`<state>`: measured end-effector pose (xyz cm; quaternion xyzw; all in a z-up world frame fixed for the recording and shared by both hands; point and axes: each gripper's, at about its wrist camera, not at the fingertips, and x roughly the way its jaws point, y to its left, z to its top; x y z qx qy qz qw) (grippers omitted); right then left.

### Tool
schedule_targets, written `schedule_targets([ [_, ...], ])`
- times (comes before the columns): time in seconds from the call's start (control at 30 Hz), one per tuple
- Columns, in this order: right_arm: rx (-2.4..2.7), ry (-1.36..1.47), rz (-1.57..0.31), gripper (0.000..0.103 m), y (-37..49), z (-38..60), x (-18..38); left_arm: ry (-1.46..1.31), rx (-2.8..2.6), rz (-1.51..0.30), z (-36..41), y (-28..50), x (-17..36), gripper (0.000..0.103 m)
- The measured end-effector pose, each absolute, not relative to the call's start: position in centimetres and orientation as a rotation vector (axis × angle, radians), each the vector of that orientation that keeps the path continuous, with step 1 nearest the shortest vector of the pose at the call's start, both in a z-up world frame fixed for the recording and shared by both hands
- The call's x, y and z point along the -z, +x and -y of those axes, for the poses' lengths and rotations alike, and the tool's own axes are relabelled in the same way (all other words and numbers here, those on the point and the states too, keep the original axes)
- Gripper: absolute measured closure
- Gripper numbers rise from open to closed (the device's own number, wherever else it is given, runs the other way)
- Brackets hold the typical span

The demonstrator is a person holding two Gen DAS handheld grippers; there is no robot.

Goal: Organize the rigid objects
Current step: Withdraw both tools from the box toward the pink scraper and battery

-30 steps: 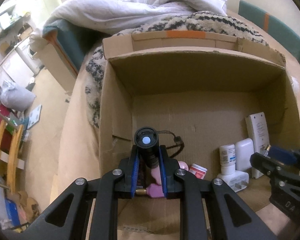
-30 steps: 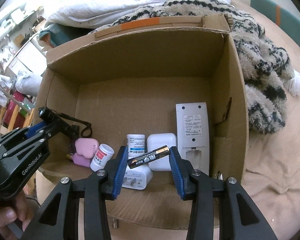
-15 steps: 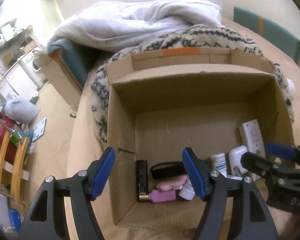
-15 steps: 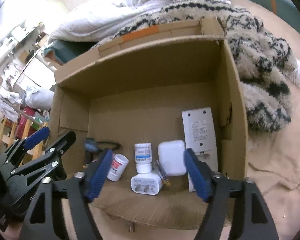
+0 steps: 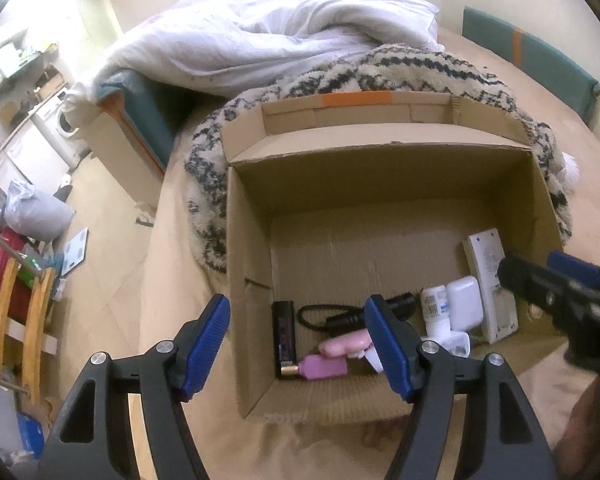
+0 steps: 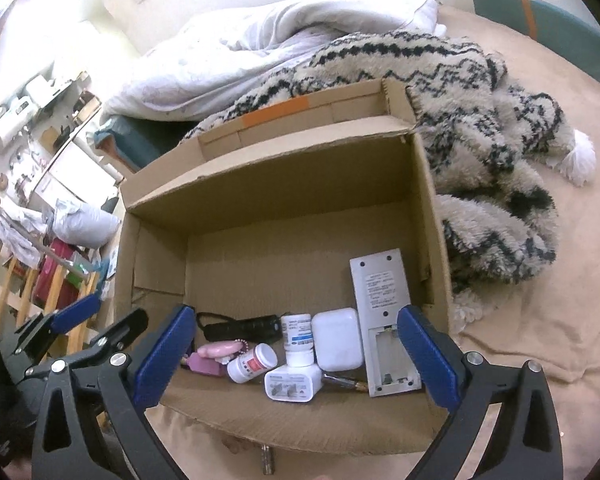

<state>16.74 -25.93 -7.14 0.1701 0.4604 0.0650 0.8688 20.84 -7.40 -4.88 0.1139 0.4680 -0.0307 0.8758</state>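
Observation:
An open cardboard box (image 5: 248,264) (image 6: 156,236) sits on the bed. Along its near wall lie a black flashlight (image 6: 246,326) (image 5: 350,318), a pink case (image 6: 220,350), a pill bottle (image 6: 252,362), a white bottle (image 6: 298,336), a white charger (image 6: 292,382), an earbud case (image 6: 336,338), a battery (image 6: 346,382) and a grey remote (image 6: 384,320). A black lighter (image 5: 285,336) lies at the left. My left gripper (image 5: 300,344) is open and empty above the box's near left corner. My right gripper (image 6: 296,360) is open and empty above the near wall.
A black-and-white knit blanket (image 6: 480,120) lies behind and right of the box. A white duvet (image 5: 280,40) is piled at the back. The bed edge drops to the floor at the left, with shelves and clutter (image 5: 8,280) there.
Both grippers have opened and pulled back up. The flashlight left my left gripper and the battery left my right gripper; both now lie in the box.

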Motion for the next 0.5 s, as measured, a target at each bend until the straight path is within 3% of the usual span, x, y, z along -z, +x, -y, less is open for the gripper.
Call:
schedule_targets([
  [0.5, -0.166, 0.31, -0.947, 0.0, 12.2, 24.5, 5.9, 0.196, 0.072, -1.013, 4.4, 15.8, 4.8, 0.036],
])
